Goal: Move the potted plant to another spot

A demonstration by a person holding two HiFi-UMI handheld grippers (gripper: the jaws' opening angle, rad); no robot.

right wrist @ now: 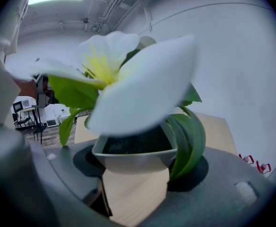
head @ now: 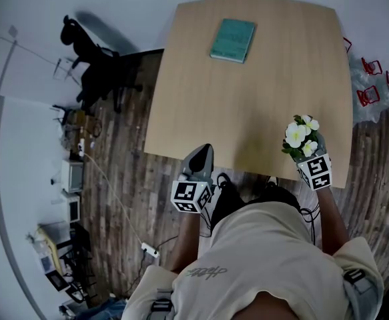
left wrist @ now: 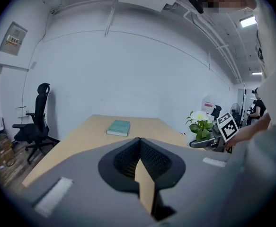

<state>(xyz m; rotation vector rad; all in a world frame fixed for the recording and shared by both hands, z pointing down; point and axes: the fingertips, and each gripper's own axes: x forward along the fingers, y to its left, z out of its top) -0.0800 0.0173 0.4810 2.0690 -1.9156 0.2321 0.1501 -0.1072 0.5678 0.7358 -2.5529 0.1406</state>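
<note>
With the right gripper (right wrist: 136, 167) clamped on the potted plant (head: 301, 137) at the desk's (head: 247, 105) near right corner and the left gripper (left wrist: 140, 148) closed and empty, it is best to carry the pot upright and set it down clear of the teal book (head: 233, 40).

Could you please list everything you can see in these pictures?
table: one, light wood, centre.
book: one, teal, far part of the table.
potted plant: one, white flowers in a grey pot, table's near right edge.
office chair: one, black, floor left of the table.
red objects: several, too small to identify, floor right of the table.
left gripper: one, grey, fingers together, empty, near table edge.
right gripper: one, grey, fingers on the potted plant.
</note>
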